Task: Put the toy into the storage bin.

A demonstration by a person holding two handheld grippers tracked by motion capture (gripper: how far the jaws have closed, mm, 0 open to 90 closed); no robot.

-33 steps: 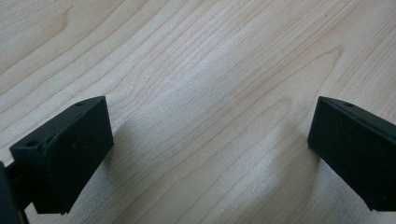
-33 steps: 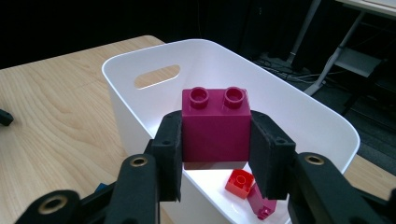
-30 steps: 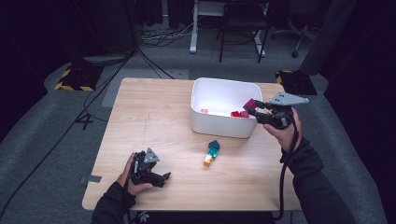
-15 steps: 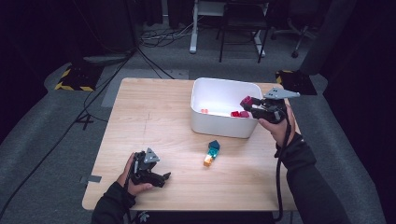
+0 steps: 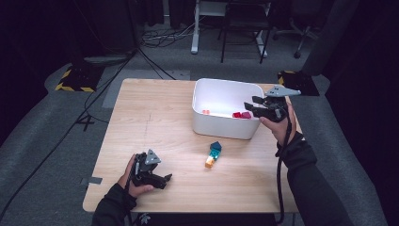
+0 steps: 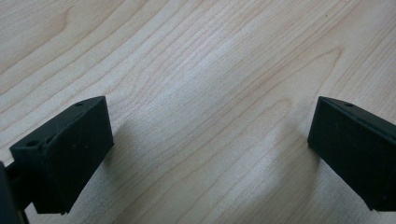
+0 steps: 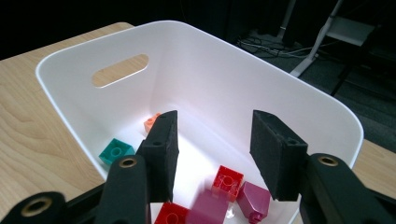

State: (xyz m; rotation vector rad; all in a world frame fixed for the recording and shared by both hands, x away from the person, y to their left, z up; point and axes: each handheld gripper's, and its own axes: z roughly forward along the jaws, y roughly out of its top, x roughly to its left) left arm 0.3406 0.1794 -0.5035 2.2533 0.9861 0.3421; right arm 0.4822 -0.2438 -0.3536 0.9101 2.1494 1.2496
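A: Left side?
B: Left tongs (image 5: 165, 178) rest low on the pale wooden tabletop (image 5: 155, 117), jaws spread wide, nothing between them.
A: Middle?
B: Teal-and-orange plastic brick stack (image 5: 213, 154) lies on the tabletop just in front of the white plastic bin (image 5: 221, 128).
A: Right?
B: Right tongs (image 7: 212, 144) hang over the bin's right end, jaws just opening, nothing pinched. Magenta plastic brick (image 7: 251, 198) lies on the bin floor beneath, among red plastic bricks (image 7: 227, 179).

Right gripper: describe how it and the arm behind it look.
The right gripper is black, with two blocky, matte jaws on arms with brass-ringed holes. A grey three-cornered plate sits on top. A black cable trails along a dark sleeve.
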